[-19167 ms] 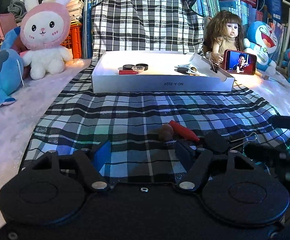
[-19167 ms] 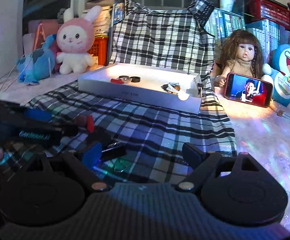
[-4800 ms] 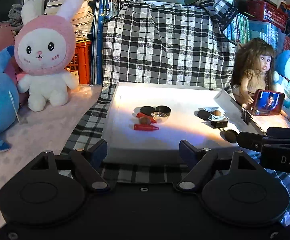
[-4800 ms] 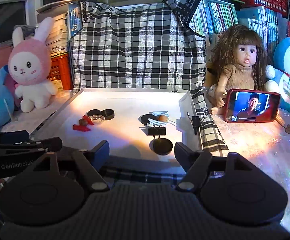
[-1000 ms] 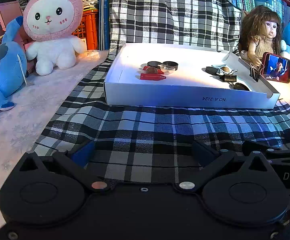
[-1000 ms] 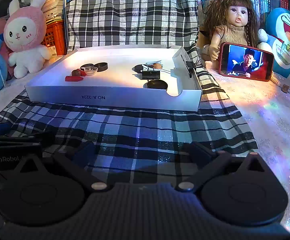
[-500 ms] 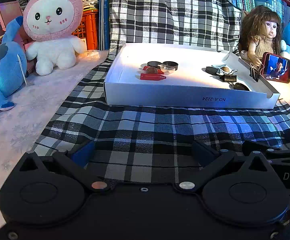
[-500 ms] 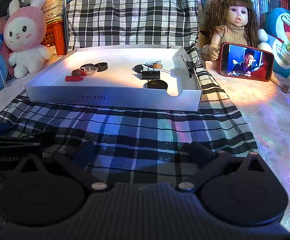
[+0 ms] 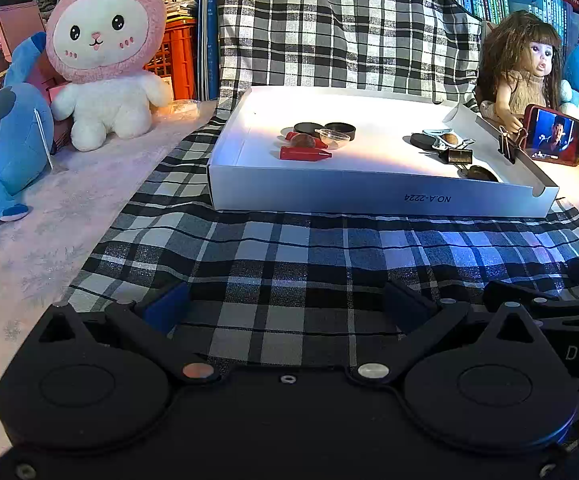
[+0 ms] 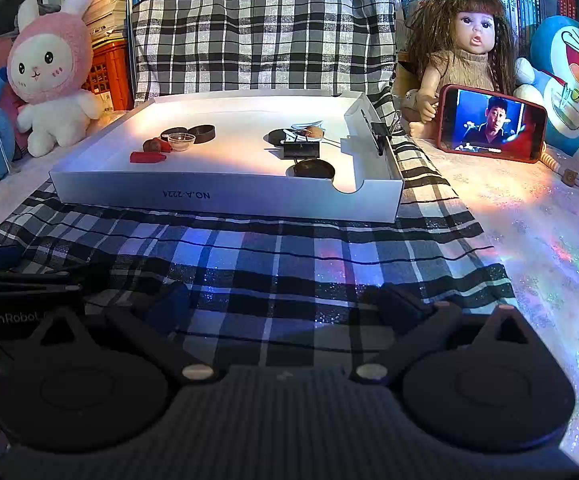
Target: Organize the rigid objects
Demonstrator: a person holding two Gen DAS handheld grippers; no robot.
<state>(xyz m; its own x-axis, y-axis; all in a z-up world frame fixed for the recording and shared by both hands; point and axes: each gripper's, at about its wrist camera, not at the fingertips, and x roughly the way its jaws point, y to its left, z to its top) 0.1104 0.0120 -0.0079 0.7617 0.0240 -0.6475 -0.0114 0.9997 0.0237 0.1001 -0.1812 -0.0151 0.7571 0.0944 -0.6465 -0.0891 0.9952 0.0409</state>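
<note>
A white shallow box sits on the plaid cloth. On its left side lie a red crayon, a brown nut, a clear small cup and black round lids. On its right side lie a black binder clip, a dark disc and several small pieces. My left gripper is open and empty, low over the cloth in front of the box. My right gripper is open and empty beside it.
A pink rabbit plush and a blue plush stand at the left. A doll, a phone playing video and a Doraemon plush stand at the right. Books line the back.
Over the last second nothing has visibly moved. Earlier, both grippers were close over the box; they now sit back over the cloth, which no longer carries loose objects.
</note>
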